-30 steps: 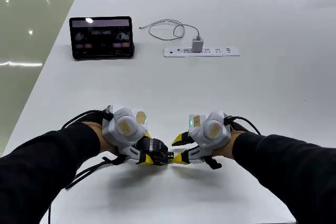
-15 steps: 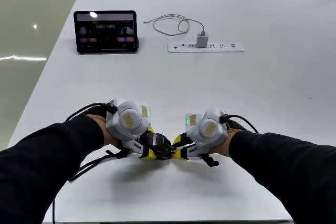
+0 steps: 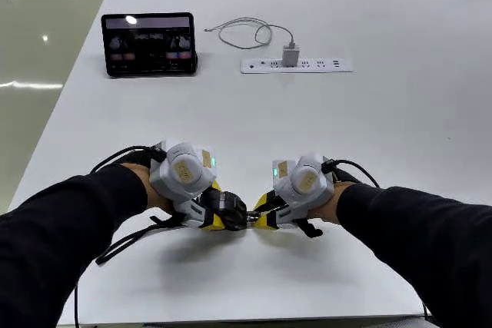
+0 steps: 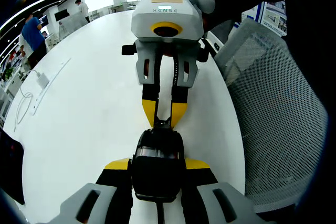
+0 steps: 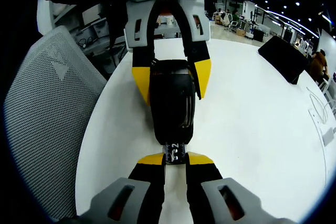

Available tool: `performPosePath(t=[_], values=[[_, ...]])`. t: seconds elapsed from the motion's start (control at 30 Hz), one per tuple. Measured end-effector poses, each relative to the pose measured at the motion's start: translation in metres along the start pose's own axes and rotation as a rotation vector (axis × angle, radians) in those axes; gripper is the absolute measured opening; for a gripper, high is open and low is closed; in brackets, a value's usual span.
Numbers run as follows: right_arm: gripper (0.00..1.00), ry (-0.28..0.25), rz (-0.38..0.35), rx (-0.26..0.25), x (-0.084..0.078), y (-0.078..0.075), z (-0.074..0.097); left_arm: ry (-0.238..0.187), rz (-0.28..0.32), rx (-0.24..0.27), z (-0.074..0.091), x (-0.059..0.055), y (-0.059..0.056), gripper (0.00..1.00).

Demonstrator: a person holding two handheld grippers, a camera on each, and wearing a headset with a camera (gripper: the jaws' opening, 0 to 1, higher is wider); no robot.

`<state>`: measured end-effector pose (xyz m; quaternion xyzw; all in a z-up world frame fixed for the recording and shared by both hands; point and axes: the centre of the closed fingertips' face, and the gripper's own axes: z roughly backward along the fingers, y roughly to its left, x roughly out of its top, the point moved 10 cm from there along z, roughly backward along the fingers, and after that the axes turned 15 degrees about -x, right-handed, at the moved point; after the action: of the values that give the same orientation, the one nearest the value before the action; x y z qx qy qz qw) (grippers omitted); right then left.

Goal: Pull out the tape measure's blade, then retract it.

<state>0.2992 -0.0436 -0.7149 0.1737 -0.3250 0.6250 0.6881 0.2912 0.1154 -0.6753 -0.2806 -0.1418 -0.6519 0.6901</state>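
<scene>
Tape measure [image 4: 157, 163] gripped left, blade [image 5: 174, 153] pinched right

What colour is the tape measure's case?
Black. The case shows best in the right gripper view.

A second ago the right tongs [image 3: 261, 213] had their yellow tips spread wide, one above the other, a little to the right of the tape measure [image 3: 231, 210]. Half a second ago they had closed in on its front end. Now the tips are drawn almost together on the blade [image 5: 174, 153]. The right gripper view shows a short stretch of it, marked 2, pinched between them. The headset camera has tipped too. The tablet [image 3: 149, 44] and power strip [image 3: 297, 64] sit higher in the frame, and the tabletop [image 3: 254, 297] shows its near edge along the bottom.
</scene>
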Motion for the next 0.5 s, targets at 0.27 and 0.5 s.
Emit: performPosePath(t=[0.27,0.5], values=[[0.12,0.033,0.029,0.006,0.006,0.001,-0.006,0.001,0.007,0.007,-0.001,0.0,0.0,0.31],[0.11,0.026,0.013,0.001,0.007,-0.001,-0.009,0.004,0.01,0.015,0.0,0.0,-0.001,0.32]])
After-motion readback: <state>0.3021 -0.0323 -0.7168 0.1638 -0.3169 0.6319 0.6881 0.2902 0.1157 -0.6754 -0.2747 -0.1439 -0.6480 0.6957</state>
